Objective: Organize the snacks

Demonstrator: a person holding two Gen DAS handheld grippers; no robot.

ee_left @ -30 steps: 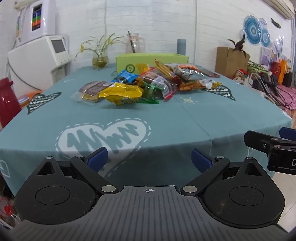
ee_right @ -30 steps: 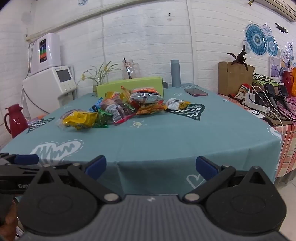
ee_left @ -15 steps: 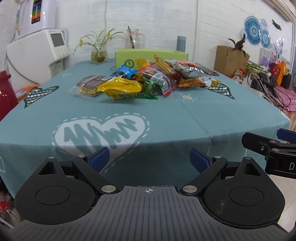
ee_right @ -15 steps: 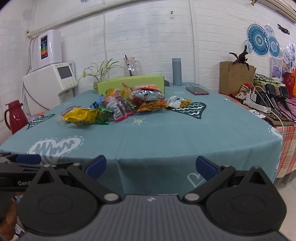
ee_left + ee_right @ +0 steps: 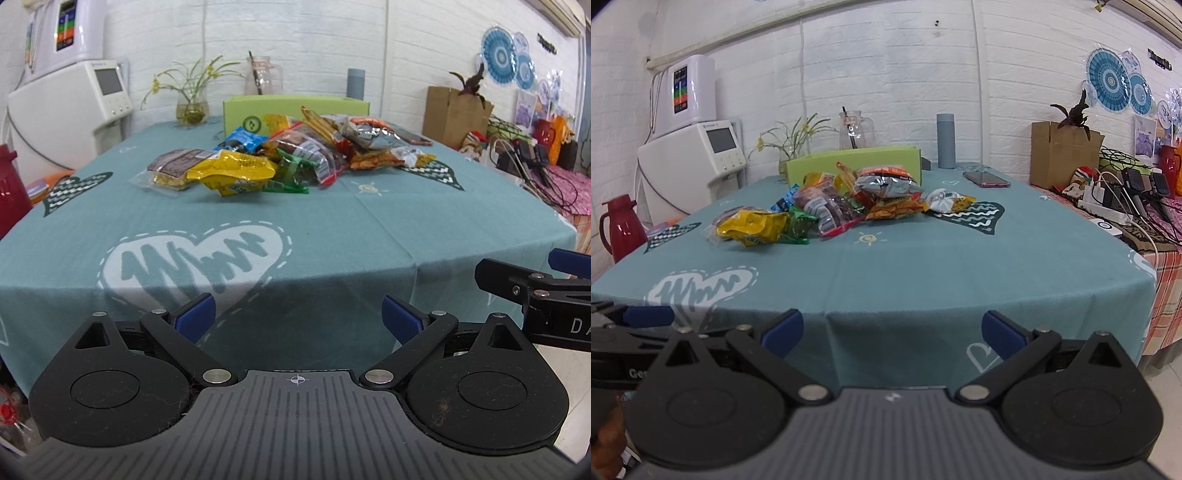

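A heap of snack packets lies mid-table on the teal cloth, a yellow packet nearest the front left. Behind the heap stands a green box. My left gripper hangs open in front of the table's near edge, nothing between its blue-tipped fingers. My right gripper is open too, at the same edge and to the right of the left one. Each shows at the side of the other's view.
A glass vase with flowers, a glass jug and a grey flask stand at the table's far side; a phone lies far right. A red jug and white appliance stand left. A cardboard box and cables are right.
Both grippers have crept a little forward and upward towards the table edge, so the snack heap looks slightly closer. Jaws unchanged; nothing on the table has moved.
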